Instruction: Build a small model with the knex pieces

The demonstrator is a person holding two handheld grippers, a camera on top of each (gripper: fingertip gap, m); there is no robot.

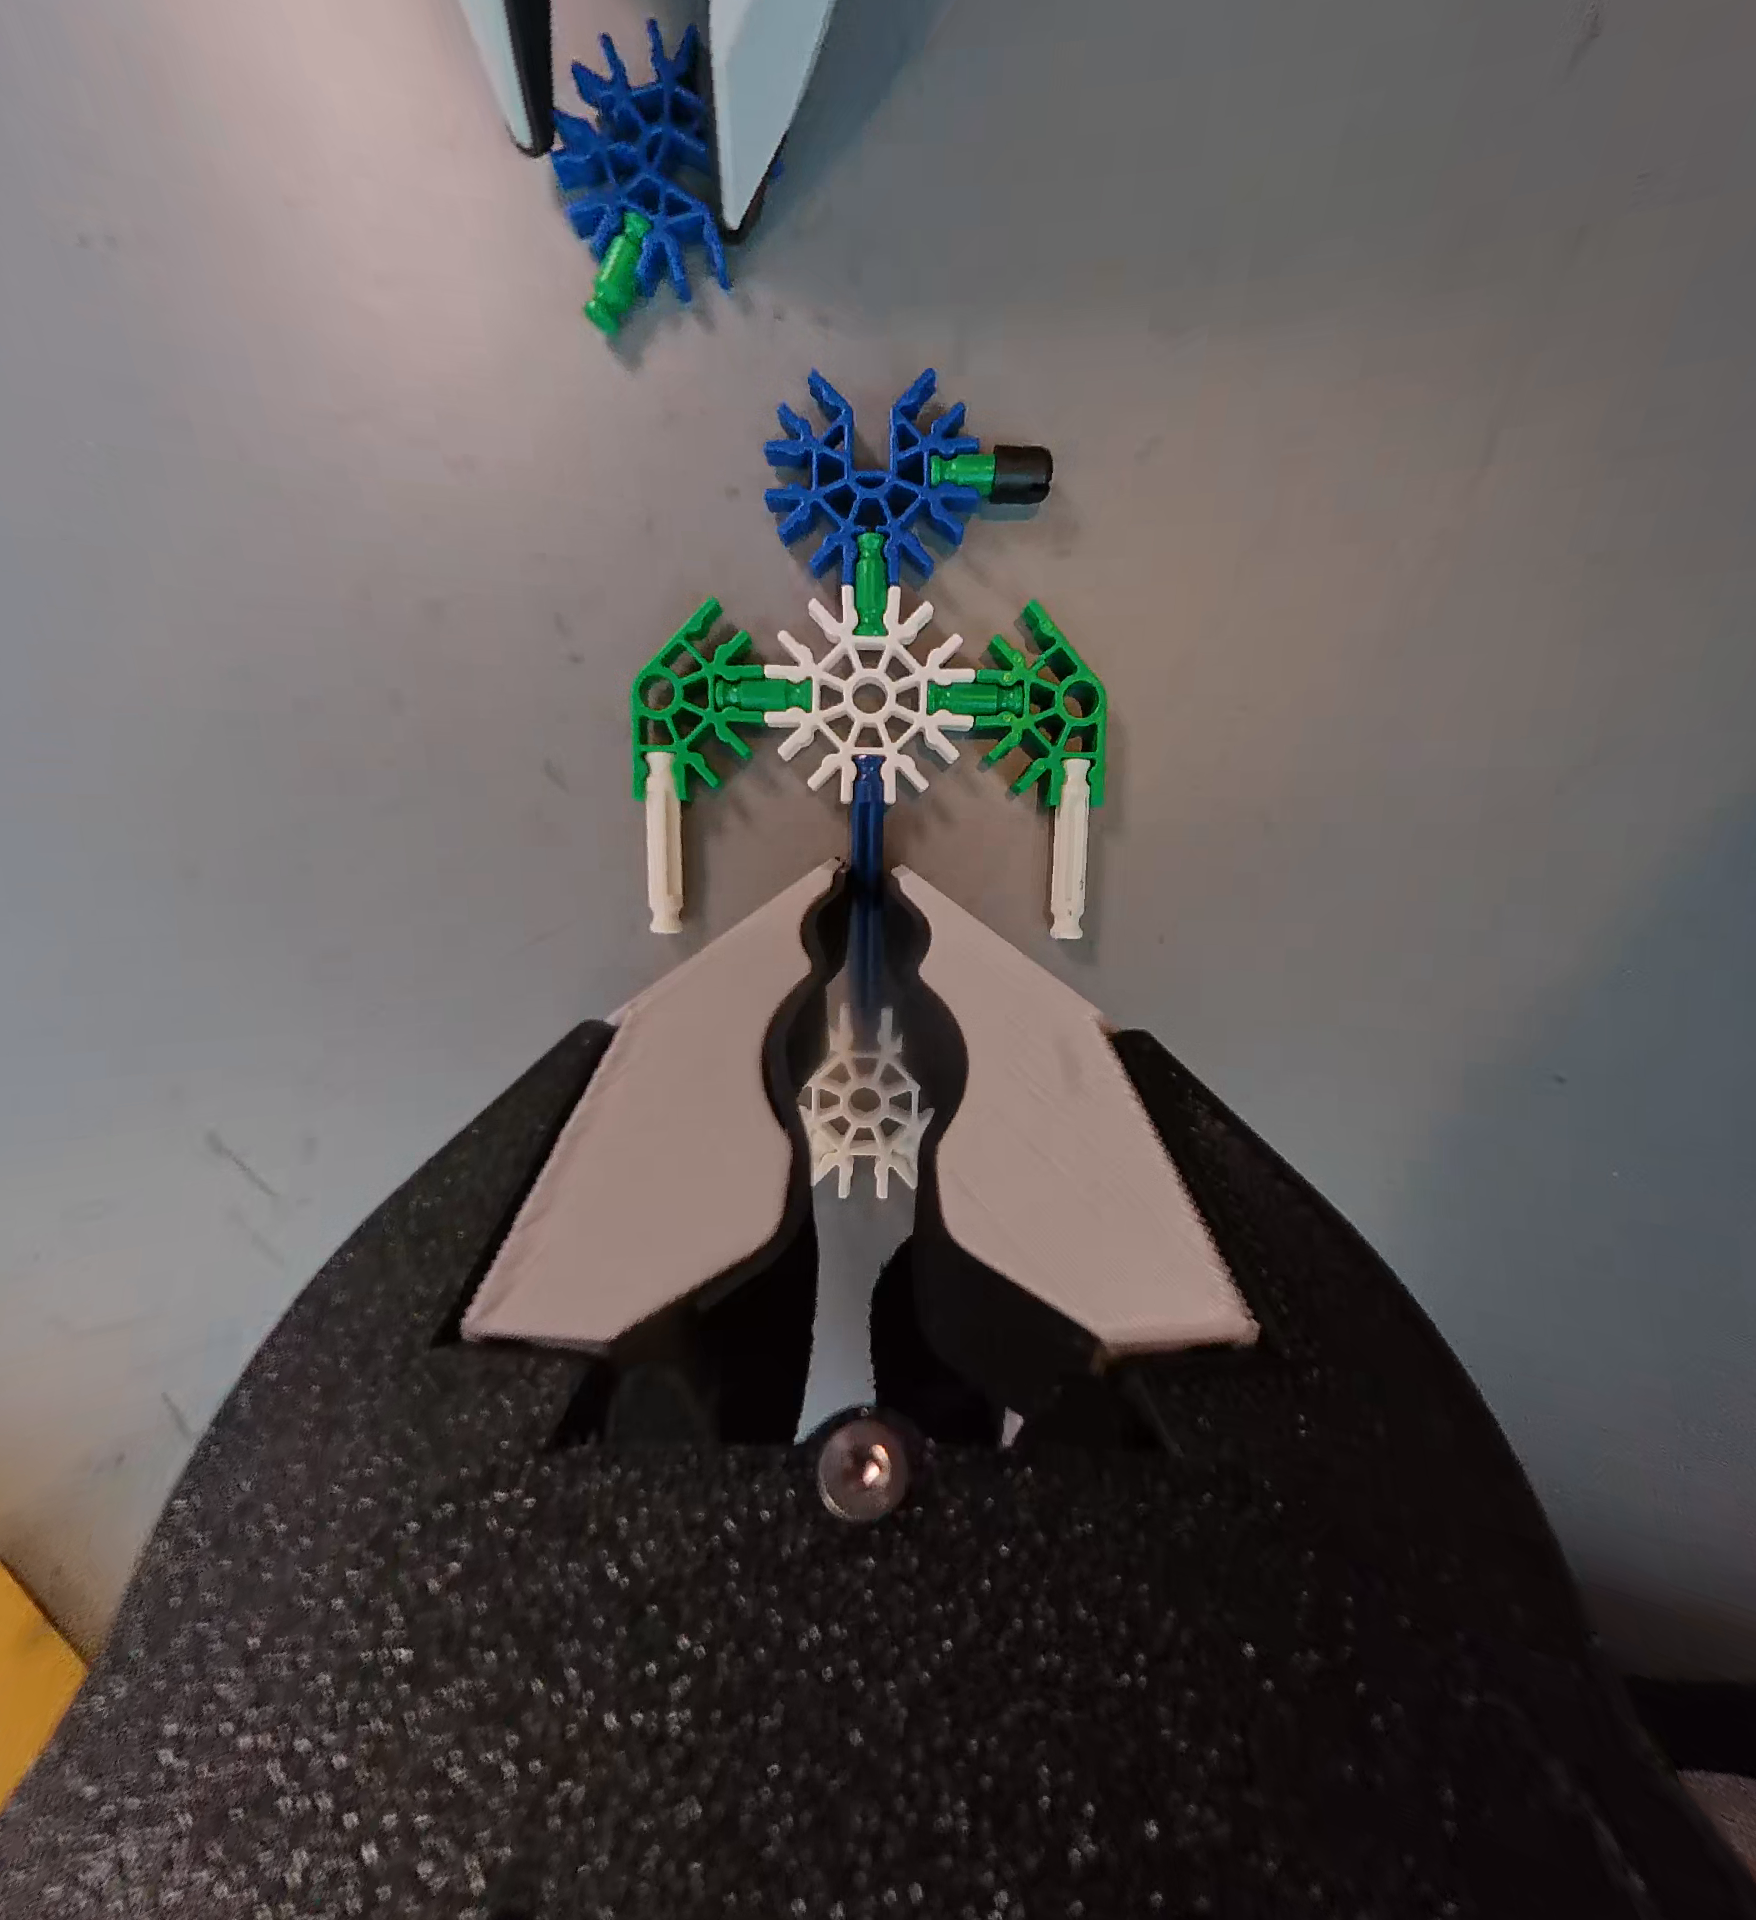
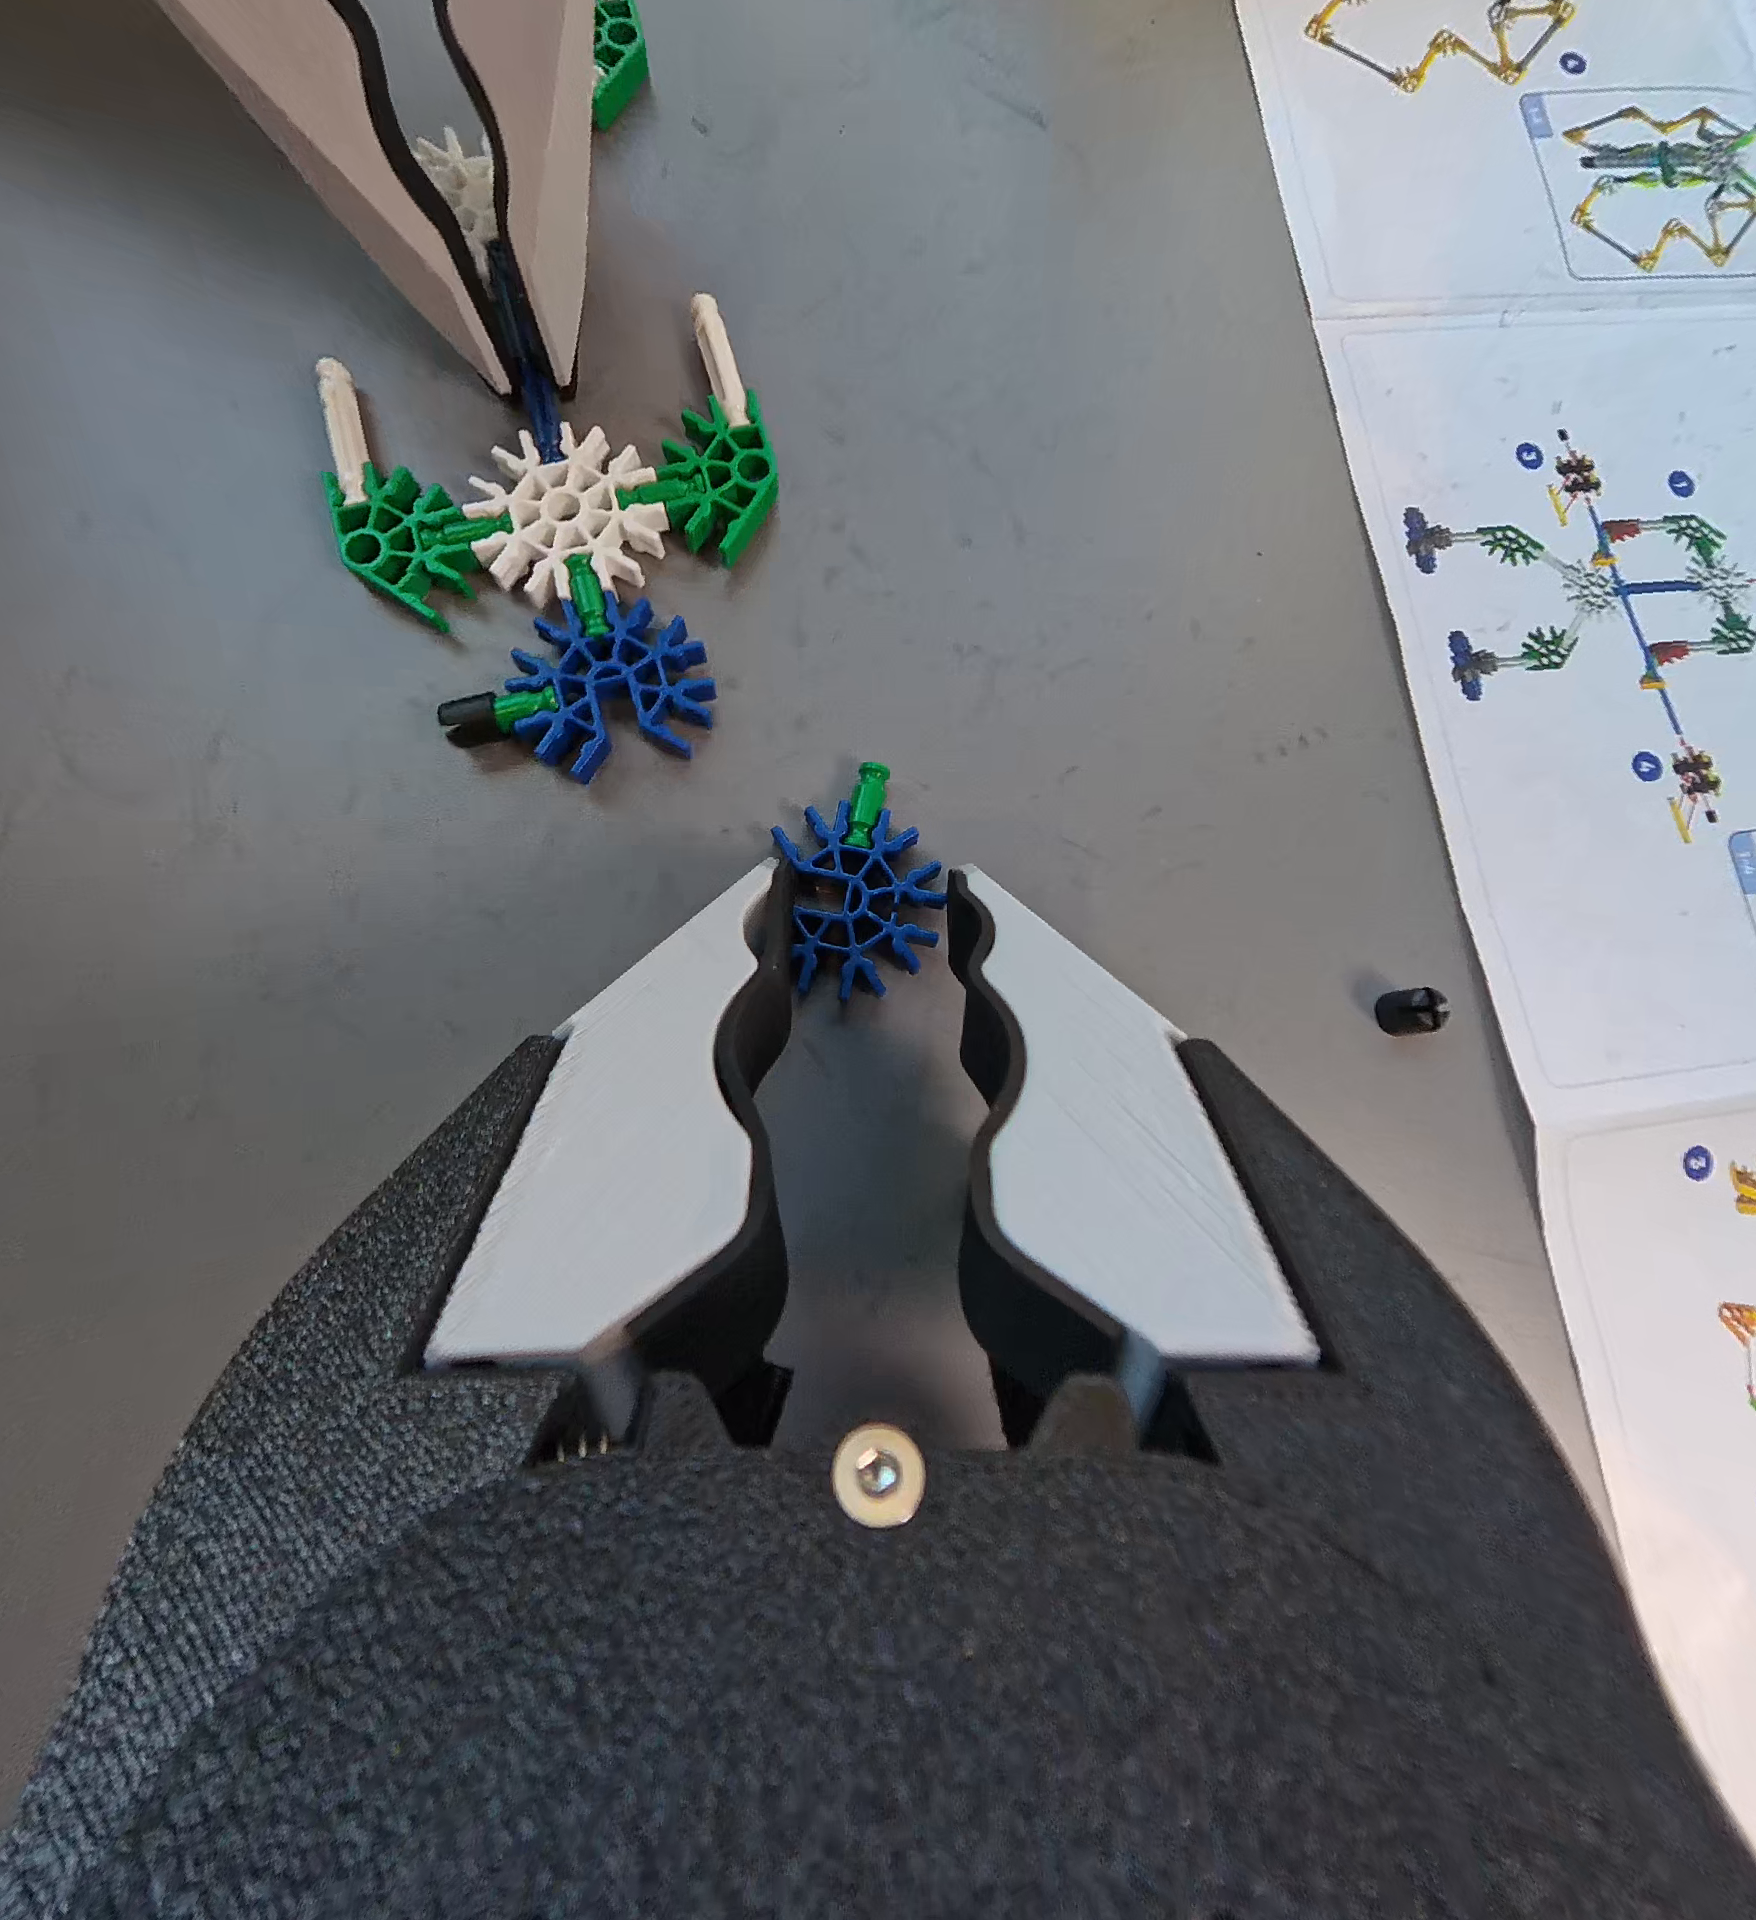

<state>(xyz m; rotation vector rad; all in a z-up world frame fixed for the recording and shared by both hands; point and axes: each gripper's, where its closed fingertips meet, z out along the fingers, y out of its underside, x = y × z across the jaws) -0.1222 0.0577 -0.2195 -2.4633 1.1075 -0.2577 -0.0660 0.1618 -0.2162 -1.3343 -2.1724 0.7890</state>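
Left claw [image 1: 868,883] pinches the blue plastic rod [image 1: 866,831], steadying the build flat on the grey table [image 1: 1373,520]; right claw [image 2: 861,883], spread, straddles a loose blue snowflake connector [image 2: 853,909].

Your left gripper [image 1: 869,883] pinches the blue rod [image 1: 866,831] under the white hub [image 1: 866,698]; the other gripper [image 1: 635,182] straddles a blue connector [image 1: 645,166].

In our right wrist view, our right gripper [image 2: 861,878] straddles a loose connector [image 2: 853,914] on the table [image 2: 1061,520]. At eleven o'clock lies the assembled figure [image 2: 562,520], our left gripper [image 2: 531,384] behind it. An instruction sheet [image 2: 1580,623] lies at three o'clock.
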